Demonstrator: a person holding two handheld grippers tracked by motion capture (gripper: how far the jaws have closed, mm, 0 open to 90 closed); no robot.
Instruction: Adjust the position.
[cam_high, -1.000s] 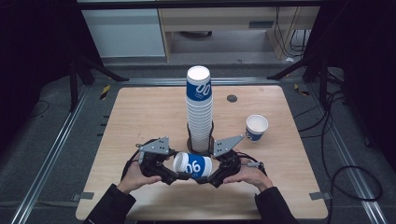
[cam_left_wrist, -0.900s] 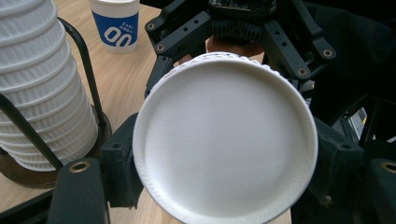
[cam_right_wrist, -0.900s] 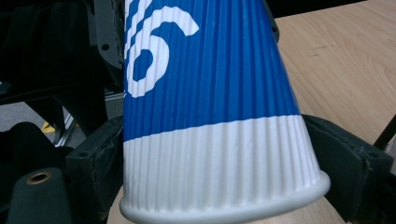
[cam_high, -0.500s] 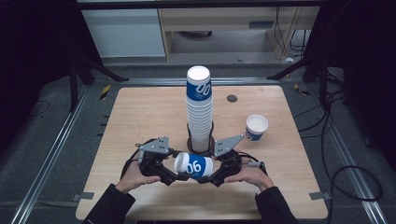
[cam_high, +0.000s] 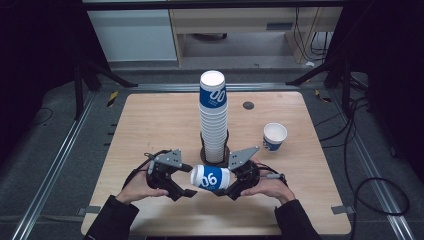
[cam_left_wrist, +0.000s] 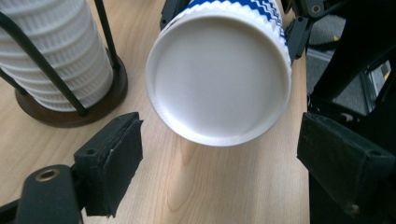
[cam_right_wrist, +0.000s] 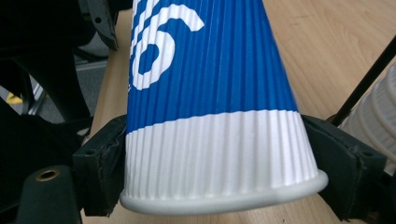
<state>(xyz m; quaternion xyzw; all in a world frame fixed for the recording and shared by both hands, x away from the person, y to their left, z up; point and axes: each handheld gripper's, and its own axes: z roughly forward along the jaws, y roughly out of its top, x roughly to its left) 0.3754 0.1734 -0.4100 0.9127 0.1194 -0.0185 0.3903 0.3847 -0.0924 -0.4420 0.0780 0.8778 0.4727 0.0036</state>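
the right gripper (cam_high: 234, 186) pinches a blue and white ribbed paper cup (cam_high: 210, 178) near its rim end, one black pad pressed on each side of the white band just above the rolled rim, as the right gripper view shows (cam_right_wrist: 219, 158). its jaws have just been closing, with the cup between them. the cup lies on its side in the air, just above the front part of the wooden surface (cam_high: 150, 125), with its base pointing toward the left gripper (cam_high: 189, 179).

the left gripper has its jaws spread wide. in the left gripper view the round white base of the cup (cam_left_wrist: 218, 74) faces the camera and sits between and a little beyond the two pads, with clear gaps on both sides, so the pads do not touch it. the left hand (cam_high: 135, 187) and the right hand (cam_high: 267, 187) come in from the front edge, each in a dark sleeve.

just behind the held cup stands a tall stack of cups (cam_high: 214, 115) of the same kind, upright in a dark wire holder (cam_high: 216, 154) with a round base; the stack and holder also show at the upper left of the left gripper view (cam_left_wrist: 56, 60). to the right of the stack, well apart from it, a single cup (cam_high: 274, 136) stands upright with its mouth up. a small dark round hole (cam_high: 248, 105) sits in the surface near the far edge.
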